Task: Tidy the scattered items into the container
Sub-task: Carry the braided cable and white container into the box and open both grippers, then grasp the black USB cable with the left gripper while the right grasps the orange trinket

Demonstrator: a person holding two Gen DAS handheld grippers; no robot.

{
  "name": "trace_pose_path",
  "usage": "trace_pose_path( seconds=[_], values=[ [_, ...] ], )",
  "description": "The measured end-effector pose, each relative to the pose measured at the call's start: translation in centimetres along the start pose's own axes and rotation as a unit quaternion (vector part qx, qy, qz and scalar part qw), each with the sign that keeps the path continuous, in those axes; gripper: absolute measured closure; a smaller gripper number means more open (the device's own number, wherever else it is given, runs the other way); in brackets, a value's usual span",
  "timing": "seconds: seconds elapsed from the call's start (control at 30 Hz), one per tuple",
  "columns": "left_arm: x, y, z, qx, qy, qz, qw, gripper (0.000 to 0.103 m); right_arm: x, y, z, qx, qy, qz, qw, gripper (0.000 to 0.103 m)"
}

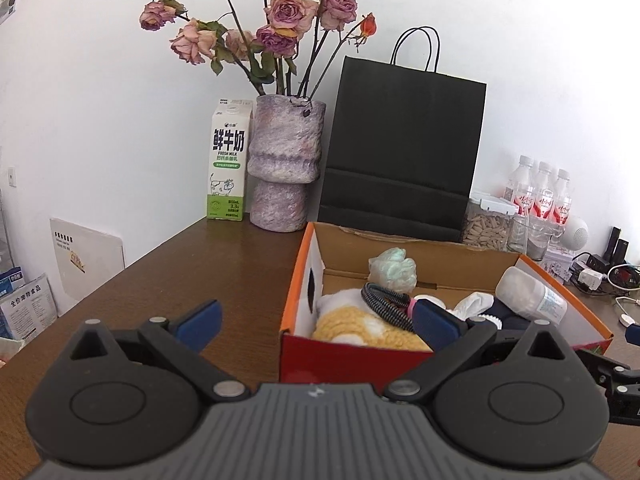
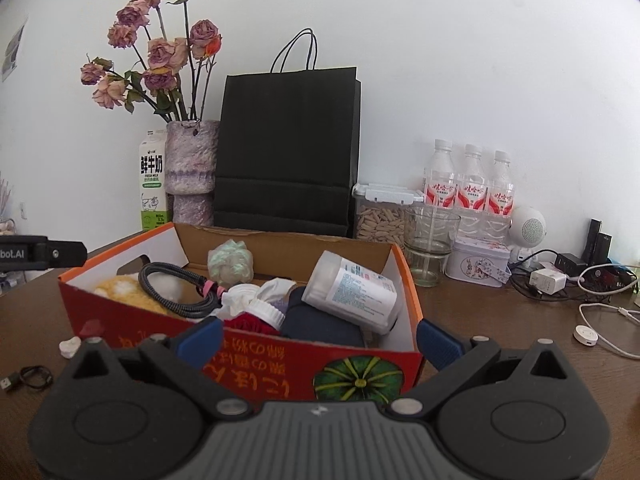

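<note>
An open orange-and-red cardboard box (image 1: pixel 304 256) (image 2: pixel 280 364) stands on the brown table. It holds a yellow-white knitted toy (image 1: pixel 360 324) (image 2: pixel 116 286), a coiled braided cable (image 1: pixel 384 304) (image 2: pixel 172 284), a pale green crumpled ball (image 1: pixel 394 266) (image 2: pixel 231 262), a white bottle (image 1: pixel 532 294) (image 2: pixel 352 292), white tissue (image 2: pixel 272 288) and dark cloth (image 2: pixel 320 326). My left gripper (image 1: pixel 316 322) is open and empty at the box's near left corner. My right gripper (image 2: pixel 320 340) is open and empty in front of the box. A small white piece (image 2: pixel 70 347) and a black cable end (image 2: pixel 28 378) lie on the table left of the box.
Behind the box stand a milk carton (image 1: pixel 227 160), a purple vase of dried roses (image 1: pixel 284 168), a black paper bag (image 1: pixel 400 152), a seed jar (image 2: pixel 380 216), a glass (image 2: pixel 430 240), water bottles (image 2: pixel 468 184) and a tin (image 2: pixel 478 262). Chargers and cables (image 2: pixel 580 280) lie right.
</note>
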State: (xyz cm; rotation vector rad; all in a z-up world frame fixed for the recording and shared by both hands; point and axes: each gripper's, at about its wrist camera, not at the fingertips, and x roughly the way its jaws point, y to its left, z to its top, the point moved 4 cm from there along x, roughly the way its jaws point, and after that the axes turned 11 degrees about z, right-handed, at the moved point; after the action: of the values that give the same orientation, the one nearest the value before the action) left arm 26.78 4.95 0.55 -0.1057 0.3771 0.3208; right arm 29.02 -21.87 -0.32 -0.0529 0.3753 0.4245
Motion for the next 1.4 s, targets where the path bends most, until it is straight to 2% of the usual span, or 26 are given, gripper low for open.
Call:
trace_pose_path(
  seconds=[0.2, 0.37, 0.57, 0.73, 0.83, 0.9, 0.97, 1.03, 1.1, 1.27, 1.4],
  values=[
    [0.4, 2.4, -2.0, 0.027, 0.055, 0.011, 0.998, 0.0, -1.3, 0.0, -2.4, 0.004, 0.035, -0.005, 0.999, 0.0],
    [0.6, 3.2, -4.5, 0.068, 0.11, 0.004, 0.9916, 0.0, -2.3, -0.2, -3.6, 0.011, 0.052, -0.007, 0.999, 0.0],
    [0.1, 3.0, -6.3, 0.107, 0.13, 0.001, 0.9857, 0.001, -3.2, -0.1, -4.3, 0.012, 0.064, -0.01, 0.998, 0.0],
    [0.2, 2.6, -6.6, 0.114, 0.135, -0.007, 0.9841, 0.011, -3.5, -0.3, -4.8, 0.024, 0.079, -0.003, 0.997, 0.0],
    [-0.1, 2.5, -6.6, 0.115, 0.132, -0.019, 0.9844, 0.023, -3.6, -0.1, -4.9, 0.021, 0.084, -0.004, 0.996, 0.0],
    [-0.3, 2.2, -6.6, 0.118, 0.129, -0.029, 0.9841, 0.037, -3.5, -0.1, -5.0, 0.02, 0.087, -0.005, 0.996, 0.0],
    [-0.5, 2.0, -6.6, 0.122, 0.126, -0.037, 0.9838, 0.043, -3.4, 0.0, -5.0, 0.02, 0.093, -0.003, 0.995, 0.0],
    [-0.5, 2.0, -6.6, 0.12, 0.126, -0.038, 0.9839, 0.044, -3.3, 0.1, -5.1, 0.017, 0.096, -0.005, 0.995, 0.0],
    [-0.5, 2.0, -6.6, 0.119, 0.126, -0.04, 0.984, 0.055, -3.2, 0.2, -5.1, 0.014, 0.1, -0.005, 0.995, 0.0],
    [-0.9, 1.9, -6.7, 0.123, 0.121, -0.04, 0.9842, 0.061, -2.8, 0.4, -5.3, 0.013, 0.113, -0.006, 0.993, 0.0],
    [-0.8, 2.2, -6.6, 0.108, 0.12, -0.044, 0.9859, 0.061, -2.3, 0.1, -5.3, 0.031, 0.119, -0.012, 0.992, 0.002]
  ],
)
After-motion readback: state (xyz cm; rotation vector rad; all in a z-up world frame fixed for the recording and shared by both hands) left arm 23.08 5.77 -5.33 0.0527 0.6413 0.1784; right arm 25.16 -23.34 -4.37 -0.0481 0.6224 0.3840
